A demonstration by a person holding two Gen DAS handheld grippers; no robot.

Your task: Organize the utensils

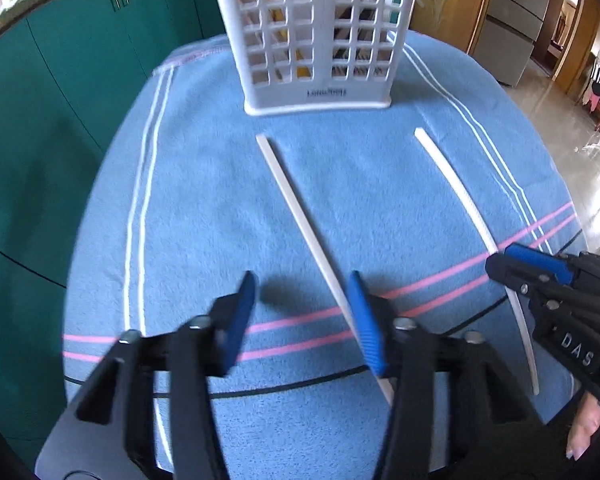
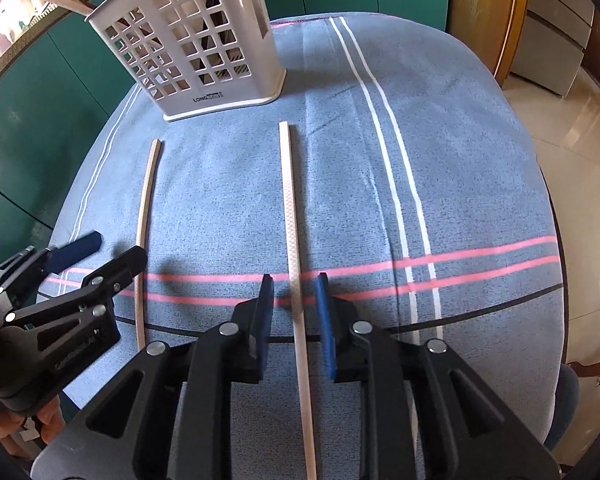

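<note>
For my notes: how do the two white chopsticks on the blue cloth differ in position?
The right chopstick lies between the right gripper jaws; the left chopstick lies beside the left gripper, not between its jaws. The right one shows a crosshatch texture; the left looks plain. Both point toward the basket.

holder (image 1: 316, 36) top cropped, contents indistinct

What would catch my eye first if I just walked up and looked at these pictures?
Probably the two pale chopsticks lying side by side on the blue striped cloth: the left chopstick and the right chopstick. Behind them stands a white slotted basket that already holds utensils. The right gripper straddles its chopstick with open jaws, and the left gripper hangs beside the other one.
</note>
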